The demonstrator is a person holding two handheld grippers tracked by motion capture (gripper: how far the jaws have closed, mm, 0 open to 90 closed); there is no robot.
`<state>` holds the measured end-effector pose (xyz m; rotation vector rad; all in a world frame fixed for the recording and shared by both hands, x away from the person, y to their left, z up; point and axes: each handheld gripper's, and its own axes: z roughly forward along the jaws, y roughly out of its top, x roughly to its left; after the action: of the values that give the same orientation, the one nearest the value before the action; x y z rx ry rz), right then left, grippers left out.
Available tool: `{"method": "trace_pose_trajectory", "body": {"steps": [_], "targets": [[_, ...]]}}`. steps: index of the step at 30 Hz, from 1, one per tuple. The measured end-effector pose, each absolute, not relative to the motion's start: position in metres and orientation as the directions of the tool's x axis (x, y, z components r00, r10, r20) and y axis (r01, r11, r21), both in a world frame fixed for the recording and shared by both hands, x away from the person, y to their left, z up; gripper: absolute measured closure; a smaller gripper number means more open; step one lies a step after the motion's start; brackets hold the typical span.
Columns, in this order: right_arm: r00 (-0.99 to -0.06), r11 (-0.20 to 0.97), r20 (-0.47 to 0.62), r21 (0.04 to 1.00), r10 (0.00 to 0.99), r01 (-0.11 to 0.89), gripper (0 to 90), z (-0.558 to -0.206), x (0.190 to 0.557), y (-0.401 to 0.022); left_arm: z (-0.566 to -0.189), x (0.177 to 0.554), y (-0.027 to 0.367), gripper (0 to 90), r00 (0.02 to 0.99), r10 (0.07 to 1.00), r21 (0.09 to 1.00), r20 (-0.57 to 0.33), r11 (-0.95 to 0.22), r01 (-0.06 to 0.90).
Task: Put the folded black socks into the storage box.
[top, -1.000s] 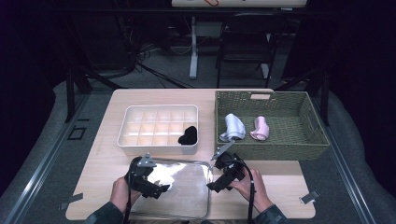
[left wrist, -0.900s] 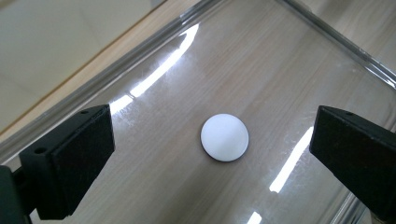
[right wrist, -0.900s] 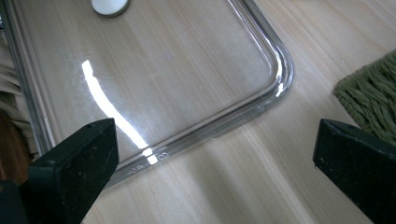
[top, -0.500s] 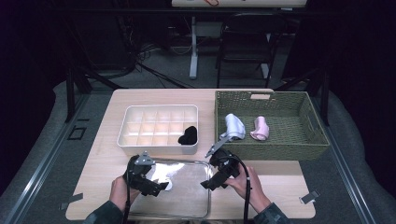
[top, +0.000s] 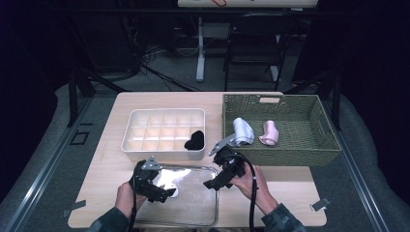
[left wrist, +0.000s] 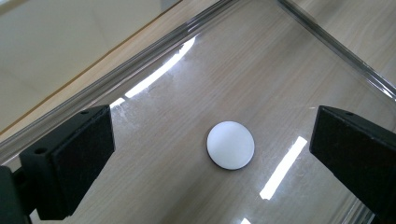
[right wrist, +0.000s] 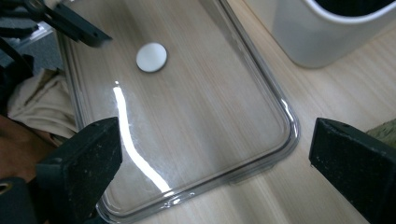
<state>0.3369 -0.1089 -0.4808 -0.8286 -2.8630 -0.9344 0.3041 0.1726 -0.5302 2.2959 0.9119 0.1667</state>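
Black jaws, left: your left gripper is spread wide over the clear shallow plastic tray, gripping nothing.
White disc: the small flat round white disc lies on the tray floor between those jaws, untouched.
Right: your right gripper hangs open above the tray's corner.
Beyond: the white divided plastic box holds a black rolled cloth.

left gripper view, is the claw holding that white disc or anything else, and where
Nothing is held. The left claw is open, its jaws standing wide on either side of the small round white disc, which lies flat in the clear plastic tray. The right claw is open and empty too.
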Motion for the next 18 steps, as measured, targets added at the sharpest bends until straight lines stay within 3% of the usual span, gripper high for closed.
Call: {"method": "trace_pose_trajectory", "body": {"steps": [18], "targets": [[-0.839,0.638,0.101,0.603,0.535,0.48,2.7,-0.441,0.365,-0.129,-0.528,0.306,0.177,0.0,0.745,0.658,0.621,-0.108,-0.541,0.567]]}}
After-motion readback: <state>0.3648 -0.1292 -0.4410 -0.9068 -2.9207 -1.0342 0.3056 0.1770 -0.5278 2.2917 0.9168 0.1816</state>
